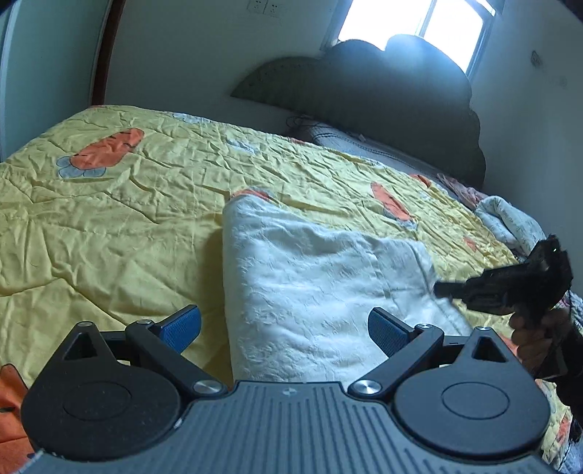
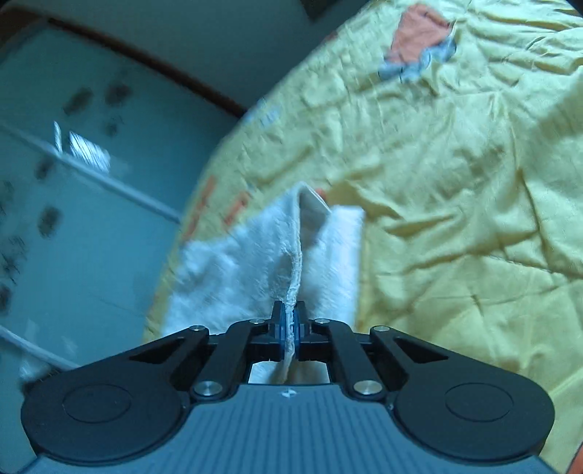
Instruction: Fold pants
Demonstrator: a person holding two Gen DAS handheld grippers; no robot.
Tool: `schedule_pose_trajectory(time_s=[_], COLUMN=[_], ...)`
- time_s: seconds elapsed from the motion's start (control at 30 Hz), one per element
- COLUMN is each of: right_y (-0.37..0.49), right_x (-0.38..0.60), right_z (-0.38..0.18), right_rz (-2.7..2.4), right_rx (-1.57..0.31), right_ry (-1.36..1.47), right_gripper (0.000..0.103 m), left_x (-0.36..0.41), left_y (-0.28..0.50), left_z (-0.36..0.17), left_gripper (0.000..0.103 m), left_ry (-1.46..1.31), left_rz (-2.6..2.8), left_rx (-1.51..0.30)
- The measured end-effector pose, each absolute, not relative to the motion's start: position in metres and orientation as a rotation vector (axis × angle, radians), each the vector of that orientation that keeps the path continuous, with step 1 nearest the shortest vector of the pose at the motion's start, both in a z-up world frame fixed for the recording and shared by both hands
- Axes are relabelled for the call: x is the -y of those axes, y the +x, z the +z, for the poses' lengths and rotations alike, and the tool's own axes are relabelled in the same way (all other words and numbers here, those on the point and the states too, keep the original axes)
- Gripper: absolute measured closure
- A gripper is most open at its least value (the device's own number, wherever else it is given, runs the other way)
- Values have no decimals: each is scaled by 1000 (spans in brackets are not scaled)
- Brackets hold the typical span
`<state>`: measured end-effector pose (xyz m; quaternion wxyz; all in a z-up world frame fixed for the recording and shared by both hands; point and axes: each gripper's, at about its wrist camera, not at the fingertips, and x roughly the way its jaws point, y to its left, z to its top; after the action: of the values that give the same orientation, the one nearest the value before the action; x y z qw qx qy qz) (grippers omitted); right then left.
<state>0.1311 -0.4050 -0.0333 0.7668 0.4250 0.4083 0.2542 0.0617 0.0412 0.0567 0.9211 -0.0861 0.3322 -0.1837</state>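
White textured pants (image 1: 309, 284) lie folded on a yellow quilt (image 1: 120, 204). My left gripper (image 1: 284, 328) hovers over their near end, wide open, blue pads (image 1: 184, 326) apart with the cloth below between them and untouched. In the left wrist view my right gripper (image 1: 442, 288) pinches the pants' right edge, held by a hand (image 1: 535, 335). The right wrist view shows my right gripper (image 2: 289, 324) shut on a raised seam of the pants (image 2: 237, 269), the cloth pulled up into a ridge.
A dark cloud-shaped headboard (image 1: 382, 94) and a window (image 1: 415, 25) stand beyond the bed. A grey pillow (image 1: 349, 142) and bunched bedding (image 1: 510, 222) lie at the far right. A pale cabinet door (image 2: 80, 204) stands past the bed's edge.
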Motion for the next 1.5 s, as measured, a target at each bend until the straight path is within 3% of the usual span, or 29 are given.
schedule_pose_trajectory(time_s=[0.3,0.43,0.47,0.67,0.8,0.9,1.07,1.13,1.23,1.33,1.43,1.5], right_y=[47,39,38,34,49,51,50,47,43,29,25,20], right_x=[401,372,377,394,388,391,384,381,371,373,385,391], right_z=[-7,-22,-33,-10,-35,-54,-64,-59,-29,-2,-37,-60], right_rz=[668,566,564,554,476,449,419,402,405,424,307,311], right_rx=[-853,-1006,-1002,-932,-1040,-1010,-964,-940,-872,-800,-886,-887], right_ry=[956,790,854,993,1111,1297,1367,1348,1231,1177,1198,1291], right_gripper=[91,88,92,90,88,88,81,82,92,93,94,103], left_x=[-44,-22,-15,-17,-25,-30,-27,-21,-12,-15,-19,-18], left_y=[55,64,65,50,51,47,41,44,44,40,39,37], left_z=[60,51,45,43,43,48,51,44,35,38,32,31], left_gripper=[4,4,4,4,4,4,4,2,2,1,1,2], left_ry=[-236,-224,-207,-188,-223,-230,-237,-256,-200,-185,-186,-169], left_rz=[-420,-497,-502,-493,-459,-465,-560,-627,-623,-642,-652,-641], left_rx=[-666,-715,-737,-731,-742,-719,-694,-723,-755,-749,-747,-744])
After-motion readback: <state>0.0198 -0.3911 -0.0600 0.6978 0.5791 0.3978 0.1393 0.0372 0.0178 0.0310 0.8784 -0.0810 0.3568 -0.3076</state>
